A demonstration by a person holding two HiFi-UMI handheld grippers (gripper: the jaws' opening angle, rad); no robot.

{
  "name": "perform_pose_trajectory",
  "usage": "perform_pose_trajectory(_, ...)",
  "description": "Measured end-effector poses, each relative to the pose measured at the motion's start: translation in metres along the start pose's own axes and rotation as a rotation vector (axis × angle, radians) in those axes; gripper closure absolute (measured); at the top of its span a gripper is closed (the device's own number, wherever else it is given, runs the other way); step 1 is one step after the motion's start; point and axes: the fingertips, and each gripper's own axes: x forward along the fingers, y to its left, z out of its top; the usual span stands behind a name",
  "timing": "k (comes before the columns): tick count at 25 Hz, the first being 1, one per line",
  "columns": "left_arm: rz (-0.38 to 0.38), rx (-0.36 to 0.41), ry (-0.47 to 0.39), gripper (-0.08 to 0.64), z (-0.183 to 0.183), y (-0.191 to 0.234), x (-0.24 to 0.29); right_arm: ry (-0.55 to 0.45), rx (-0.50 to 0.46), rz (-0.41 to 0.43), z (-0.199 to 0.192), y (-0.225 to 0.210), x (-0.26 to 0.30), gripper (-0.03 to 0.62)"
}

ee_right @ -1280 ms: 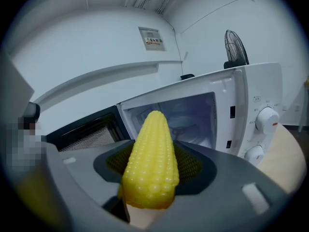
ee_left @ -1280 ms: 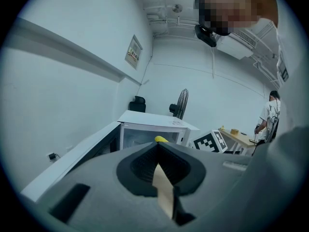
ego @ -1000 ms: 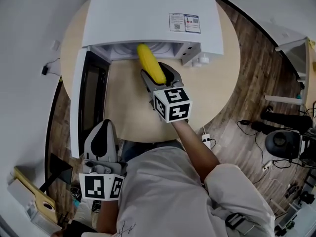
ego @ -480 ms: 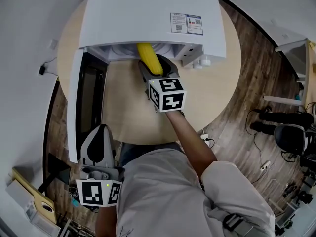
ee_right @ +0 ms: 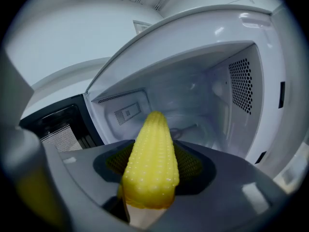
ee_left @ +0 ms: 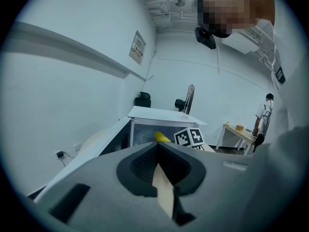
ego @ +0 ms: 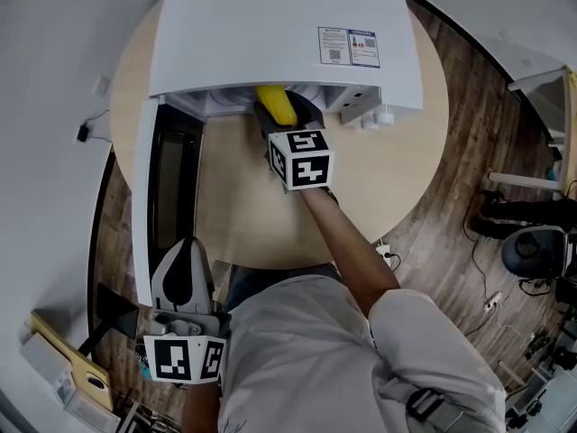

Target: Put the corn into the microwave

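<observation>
Corn (ego: 275,105) was clamped lengthwise in the right gripper (ego: 287,114), blunt end back between the pads, tapered end pointing ahead into the open microwave (ego: 270,25). From the head view, the cob's far end sat under the front edge of the oven's top, right at the mouth of the cavity. From the right gripper view, the corn (ee_right: 149,163) was pinched on both sides by the right gripper (ee_right: 152,151), jaws set wide around it. Its tip pointed at the white cavity (ee_right: 193,95), perforated wall to the right. Could not tell whether the cob touched the oven floor.

Door (ego: 167,188) hung fully open at the microwave's left, dark window facing in. It showed again at the left of the right gripper view (ee_right: 53,124).

Microwave stood on a round light-wood table (ego: 388,170). The marker cube (ego: 300,158) of the right gripper was over the tabletop, just in front of the opening.

Left gripper (ego: 185,251) was held low, near the person's body, off the table edge beside the door and well apart from the corn. Its own view showed the left gripper (ee_left: 157,153) with jaw tips together and nothing between them.
</observation>
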Motion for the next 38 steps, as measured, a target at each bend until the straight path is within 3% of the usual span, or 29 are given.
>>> perform_pose_trajectory(14, -0.046, -0.005, 0.023, 0.569, -0.007, -0.001, 0.009, -0.012, -0.066, -0.084, 0.010, -0.013, 0.034, 0.331)
perform_pose_trajectory(23, -0.033, -0.009, 0.032, 0.568, -0.011, 0.004, 0.008, 0.000, -0.088, -0.119, 0.009, -0.014, 0.051, 0.330)
perform_pose_trajectory(29, -0.050, 0.006, 0.040, 0.568, -0.013, 0.001, 0.010, 0.035, -0.156, -0.159, 0.004, -0.022, 0.060, 0.330)
perform_pose_trajectory(38, -0.054, -0.005, 0.052, 0.568, -0.017, 0.001, 0.010, 0.046, -0.157, -0.179, 0.006, -0.026, 0.070, 0.330)
